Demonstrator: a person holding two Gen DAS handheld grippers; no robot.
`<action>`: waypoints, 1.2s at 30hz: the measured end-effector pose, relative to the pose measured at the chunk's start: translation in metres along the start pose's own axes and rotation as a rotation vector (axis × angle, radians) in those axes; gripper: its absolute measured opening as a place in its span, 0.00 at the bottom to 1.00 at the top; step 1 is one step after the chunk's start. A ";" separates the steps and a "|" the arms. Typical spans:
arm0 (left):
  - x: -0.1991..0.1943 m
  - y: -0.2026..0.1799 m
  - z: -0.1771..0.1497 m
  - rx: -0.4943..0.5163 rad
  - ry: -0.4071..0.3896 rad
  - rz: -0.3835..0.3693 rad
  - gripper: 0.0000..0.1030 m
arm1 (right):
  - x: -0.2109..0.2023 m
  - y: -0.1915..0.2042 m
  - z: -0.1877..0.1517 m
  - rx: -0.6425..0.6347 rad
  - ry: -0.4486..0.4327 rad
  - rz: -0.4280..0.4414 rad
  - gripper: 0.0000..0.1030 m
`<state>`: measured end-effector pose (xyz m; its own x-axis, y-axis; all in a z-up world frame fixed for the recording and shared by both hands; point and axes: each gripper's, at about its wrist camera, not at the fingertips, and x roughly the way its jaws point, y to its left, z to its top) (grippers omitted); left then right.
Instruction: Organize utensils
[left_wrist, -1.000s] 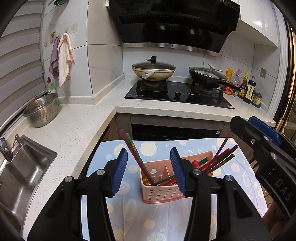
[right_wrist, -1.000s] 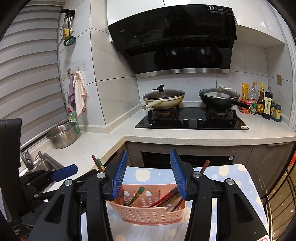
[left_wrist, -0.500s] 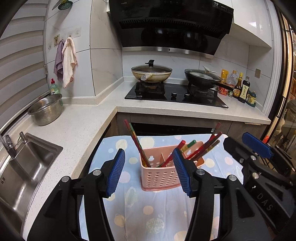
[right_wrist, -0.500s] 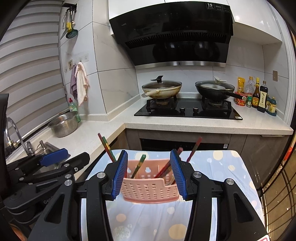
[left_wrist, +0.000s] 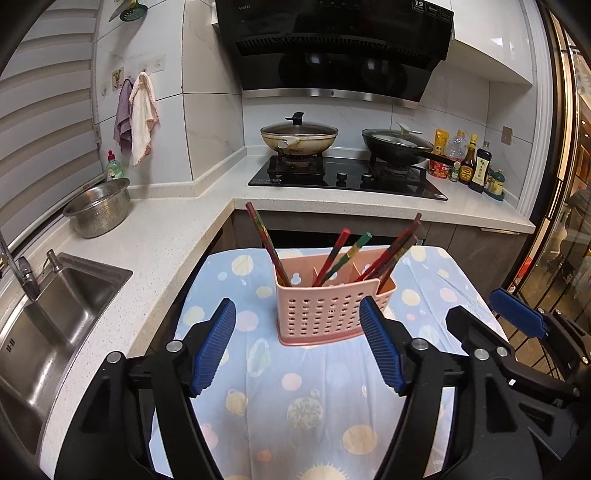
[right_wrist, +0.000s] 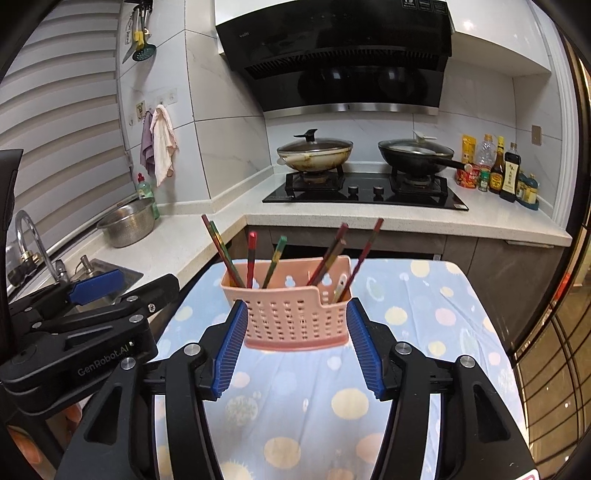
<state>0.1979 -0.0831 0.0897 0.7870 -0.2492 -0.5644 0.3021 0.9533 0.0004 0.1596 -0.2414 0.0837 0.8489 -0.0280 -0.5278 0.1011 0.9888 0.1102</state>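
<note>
A pink perforated utensil basket (left_wrist: 328, 310) stands upright on a blue dotted cloth (left_wrist: 295, 398); it also shows in the right wrist view (right_wrist: 295, 317). Several red and green chopsticks (left_wrist: 334, 256) stand in its compartments, leaning outward, and show in the right wrist view (right_wrist: 275, 260) too. My left gripper (left_wrist: 297, 347) is open and empty, just short of the basket. My right gripper (right_wrist: 295, 347) is open and empty, its blue pads (right_wrist: 231, 350) beside the basket's lower corners. The right gripper (left_wrist: 517, 332) shows at the right of the left view.
A white counter (left_wrist: 159, 236) runs along the left with a steel sink (left_wrist: 48, 317) and a metal colander (left_wrist: 98, 212). Behind are a hob (left_wrist: 347, 179) with two pans and sauce bottles (left_wrist: 476, 166). A glass door stands at right.
Both grippers have drawn back and upward from the basket, which now looks farther off and stands free on the cloth. The chopsticks stay in the basket.
</note>
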 end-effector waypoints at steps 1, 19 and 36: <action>-0.003 -0.001 -0.003 0.003 0.000 0.003 0.68 | -0.002 -0.001 -0.002 0.006 0.005 -0.001 0.55; -0.033 -0.003 -0.056 -0.001 0.027 0.051 0.93 | -0.037 -0.014 -0.059 0.016 0.070 -0.056 0.82; -0.042 -0.001 -0.083 -0.012 0.063 0.092 0.93 | -0.054 -0.009 -0.081 -0.021 0.048 -0.097 0.94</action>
<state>0.1195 -0.0597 0.0445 0.7755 -0.1501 -0.6132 0.2241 0.9735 0.0450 0.0707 -0.2371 0.0434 0.8097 -0.1173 -0.5750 0.1702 0.9846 0.0389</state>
